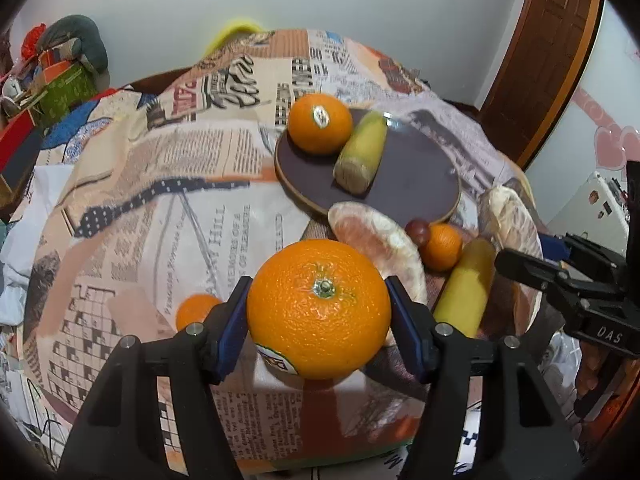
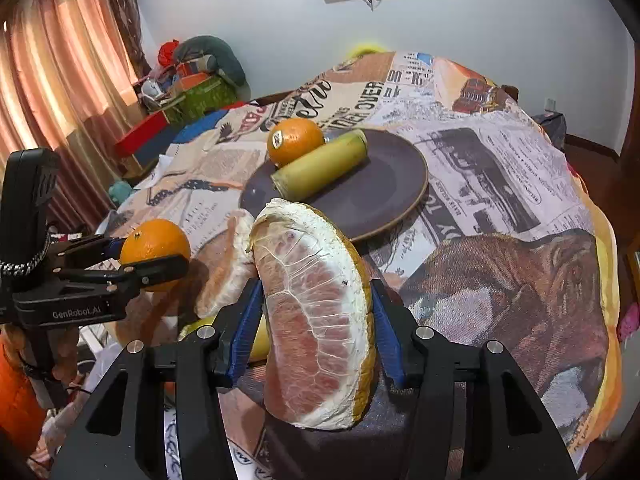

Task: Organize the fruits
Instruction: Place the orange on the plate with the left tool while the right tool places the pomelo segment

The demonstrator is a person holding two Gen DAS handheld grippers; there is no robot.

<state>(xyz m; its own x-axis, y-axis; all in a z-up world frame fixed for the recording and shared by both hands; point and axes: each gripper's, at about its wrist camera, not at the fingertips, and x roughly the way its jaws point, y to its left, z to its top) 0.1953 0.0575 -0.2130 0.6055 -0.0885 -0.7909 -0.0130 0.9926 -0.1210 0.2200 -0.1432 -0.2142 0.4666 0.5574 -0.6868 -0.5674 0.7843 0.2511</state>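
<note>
Mid-carry: the left claw (image 1: 318, 312) grips an orange (image 1: 318, 308), the right claw (image 2: 316, 328) a pomelo wedge (image 2: 316, 320), both near the plate (image 2: 384, 200). Next, place each on its bare right side.

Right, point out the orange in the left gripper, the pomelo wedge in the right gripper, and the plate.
orange (image 1: 318, 316), left wrist view, on its peel below the stem.
pomelo wedge (image 2: 320, 320), right wrist view, on its pink cut face.
plate (image 2: 376, 196), right wrist view, on bare dark surface.
</note>
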